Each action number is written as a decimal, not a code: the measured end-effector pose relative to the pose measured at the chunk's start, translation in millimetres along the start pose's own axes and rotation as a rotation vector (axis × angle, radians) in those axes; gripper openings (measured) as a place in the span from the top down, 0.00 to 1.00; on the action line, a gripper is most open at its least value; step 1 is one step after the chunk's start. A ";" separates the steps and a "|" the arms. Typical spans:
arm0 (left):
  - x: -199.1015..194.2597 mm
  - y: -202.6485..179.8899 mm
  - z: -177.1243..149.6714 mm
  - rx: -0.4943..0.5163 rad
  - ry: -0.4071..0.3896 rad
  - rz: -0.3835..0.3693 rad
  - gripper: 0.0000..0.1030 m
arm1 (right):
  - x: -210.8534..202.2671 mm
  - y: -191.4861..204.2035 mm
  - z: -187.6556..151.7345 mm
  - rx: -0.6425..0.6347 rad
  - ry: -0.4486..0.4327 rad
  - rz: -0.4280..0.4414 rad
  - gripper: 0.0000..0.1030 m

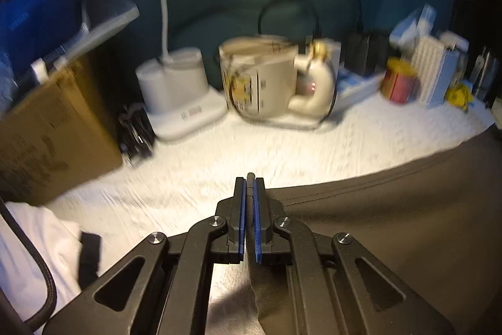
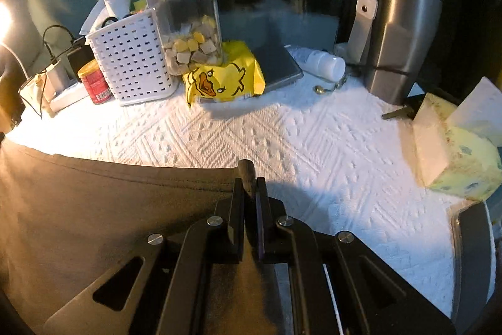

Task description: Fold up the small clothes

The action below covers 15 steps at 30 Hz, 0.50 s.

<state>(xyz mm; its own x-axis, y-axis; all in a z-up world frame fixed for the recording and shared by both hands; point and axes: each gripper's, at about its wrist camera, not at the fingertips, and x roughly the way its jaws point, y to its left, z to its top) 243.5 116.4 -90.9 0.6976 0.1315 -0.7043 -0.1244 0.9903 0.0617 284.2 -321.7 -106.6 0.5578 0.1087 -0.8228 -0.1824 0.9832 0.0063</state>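
Note:
A brown-grey garment (image 1: 392, 209) lies spread on the white textured table cover (image 1: 194, 178), with a stitched hem along its far edge. My left gripper (image 1: 250, 182) is shut on the garment's left corner, cloth pinched between its blue pads. In the right wrist view the same garment (image 2: 94, 209) stretches left, and my right gripper (image 2: 250, 182) is shut on its right corner, a fold of cloth poking up between the fingers. Both corners are held low over the cover (image 2: 313, 140).
Left view: cardboard box (image 1: 53, 127), white lamp base (image 1: 178, 90), paper bag (image 1: 260, 77), red can (image 1: 398, 80), white cloth (image 1: 37, 256) at lower left. Right view: white basket (image 2: 131, 58), clear jar (image 2: 188, 21), yellow duck packet (image 2: 226, 74), steel tumbler (image 2: 401, 36), tissue box (image 2: 455, 153).

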 end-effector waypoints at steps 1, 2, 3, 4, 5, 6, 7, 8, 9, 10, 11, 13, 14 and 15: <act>8.0 -0.7 -3.3 -0.001 0.036 -0.001 0.97 | 1.8 0.0 0.0 0.000 0.010 0.001 0.94; 14.5 -1.2 -6.5 -0.003 0.065 -0.001 0.96 | 5.5 -0.2 -0.1 0.002 0.031 -0.008 0.94; 19.1 -1.0 -7.3 -0.005 0.096 0.009 0.93 | 7.8 -0.2 -0.3 0.004 0.044 -0.014 0.93; 17.9 -0.1 -6.5 -0.010 0.088 0.012 0.92 | 7.7 -0.2 -0.3 0.005 0.044 -0.013 0.93; 17.5 0.9 -6.3 -0.011 0.087 0.017 0.92 | 7.9 0.2 -0.4 0.003 0.045 -0.016 0.93; 18.6 2.6 -6.9 -0.015 0.098 0.014 0.90 | 7.9 1.2 -0.7 -0.001 0.045 -0.021 0.93; 17.8 4.0 -7.2 -0.022 0.099 0.019 0.86 | 7.7 2.7 -1.1 -0.008 0.046 -0.031 0.91; 16.1 6.2 -7.5 -0.035 0.106 0.029 0.74 | 8.2 5.4 -1.0 -0.019 0.046 -0.049 0.89; 13.9 8.9 -7.8 -0.053 0.112 0.025 0.63 | 8.1 6.7 -1.2 -0.025 0.047 -0.065 0.84; 10.6 11.5 -7.7 -0.072 0.108 0.014 0.60 | 8.6 7.1 -0.8 -0.028 0.050 -0.081 0.78; 6.6 14.2 -7.5 -0.093 0.100 0.000 0.59 | 7.5 7.0 -1.1 -0.028 0.054 -0.098 0.75; -4.3 15.8 -9.1 -0.122 0.092 -0.021 0.59 | 3.3 6.8 -2.3 -0.023 0.059 -0.107 0.73; -10.7 14.3 -10.3 -0.125 0.085 -0.023 0.59 | -0.3 7.8 -3.6 -0.025 0.058 -0.108 0.73; -14.1 12.7 -10.6 -0.125 0.081 -0.025 0.59 | -5.0 9.6 -5.4 -0.030 0.056 -0.109 0.72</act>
<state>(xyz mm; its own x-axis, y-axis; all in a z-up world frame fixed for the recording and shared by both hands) 224.6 126.6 -87.7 0.6432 0.0976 -0.7595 -0.1980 0.9793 -0.0419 275.3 -313.6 -105.5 0.5294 -0.0079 -0.8483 -0.1474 0.9839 -0.1012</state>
